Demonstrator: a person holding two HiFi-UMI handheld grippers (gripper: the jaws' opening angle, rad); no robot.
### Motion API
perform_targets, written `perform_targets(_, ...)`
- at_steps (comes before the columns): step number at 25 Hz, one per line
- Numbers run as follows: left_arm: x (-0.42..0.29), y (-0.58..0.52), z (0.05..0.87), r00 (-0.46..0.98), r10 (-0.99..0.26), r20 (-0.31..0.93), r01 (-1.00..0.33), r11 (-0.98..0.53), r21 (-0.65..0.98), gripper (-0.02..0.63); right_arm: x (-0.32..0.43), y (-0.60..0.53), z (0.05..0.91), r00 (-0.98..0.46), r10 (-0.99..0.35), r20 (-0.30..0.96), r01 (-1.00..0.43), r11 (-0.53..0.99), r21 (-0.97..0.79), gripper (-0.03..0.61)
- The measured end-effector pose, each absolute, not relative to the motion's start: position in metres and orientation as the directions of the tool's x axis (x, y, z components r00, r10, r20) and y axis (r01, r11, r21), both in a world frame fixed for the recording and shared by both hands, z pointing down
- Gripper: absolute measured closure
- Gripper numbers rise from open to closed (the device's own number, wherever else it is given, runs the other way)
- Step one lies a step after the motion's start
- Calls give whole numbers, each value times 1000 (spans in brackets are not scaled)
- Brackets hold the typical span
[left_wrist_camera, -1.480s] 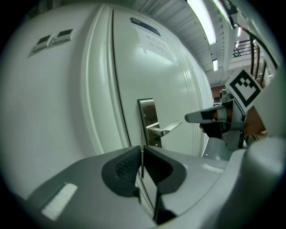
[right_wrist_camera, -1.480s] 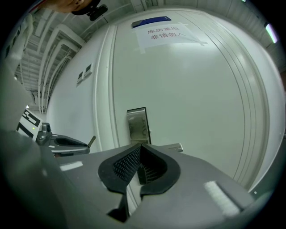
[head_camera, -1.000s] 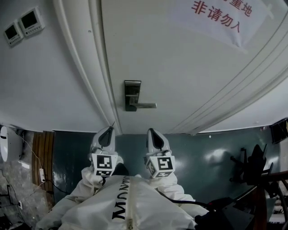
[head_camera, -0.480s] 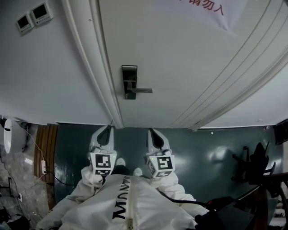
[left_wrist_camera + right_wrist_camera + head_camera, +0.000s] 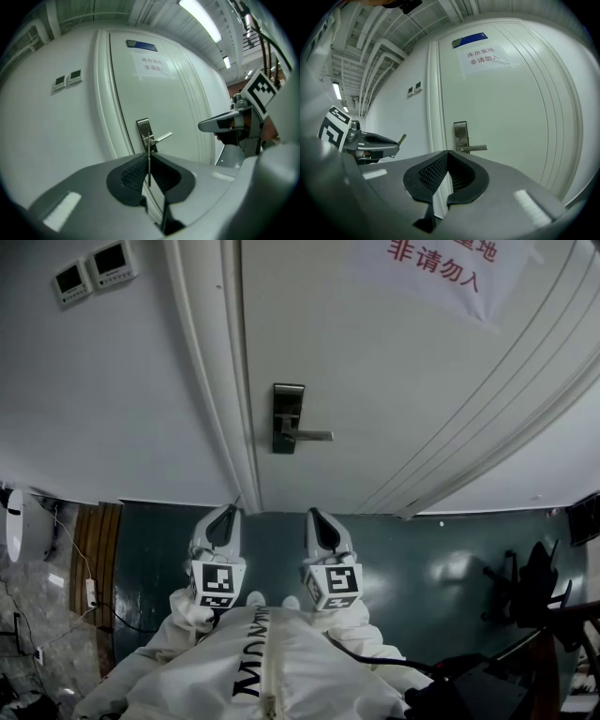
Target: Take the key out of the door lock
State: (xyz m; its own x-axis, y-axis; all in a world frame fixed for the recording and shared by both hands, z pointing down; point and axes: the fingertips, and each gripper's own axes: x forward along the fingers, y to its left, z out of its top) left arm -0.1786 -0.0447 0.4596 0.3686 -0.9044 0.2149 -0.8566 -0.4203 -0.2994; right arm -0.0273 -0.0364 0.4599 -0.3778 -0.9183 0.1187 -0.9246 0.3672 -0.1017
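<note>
Key (image 5: 148, 151) clamped in left gripper (image 5: 226, 514), right gripper (image 5: 315, 516) closed empty, both clear of door (image 5: 403, 409).

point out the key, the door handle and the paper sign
key (image 5: 148, 164): left gripper view, on its thin blade, seen edge-on
door handle (image 5: 314, 436): head view, middle of the lever
paper sign (image 5: 486, 59): right gripper view, centre of the sheet

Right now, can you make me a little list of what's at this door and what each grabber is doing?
door: white, with a paper sign in red print
lock plate: metal, its handle level
key: away from the lock plate, standing up between the left gripper's jaws
left gripper: shut on the key
right gripper: shut, nothing in it
wall panels: two, left of the door
</note>
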Motion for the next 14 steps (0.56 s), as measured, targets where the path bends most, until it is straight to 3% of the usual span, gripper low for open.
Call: perform_targets(14, -199, -43, 461, 379, -902, 207, -860, -426, -281, 594, -52, -40, 450, -381, -918, 113, -924, 375, -75, 580)
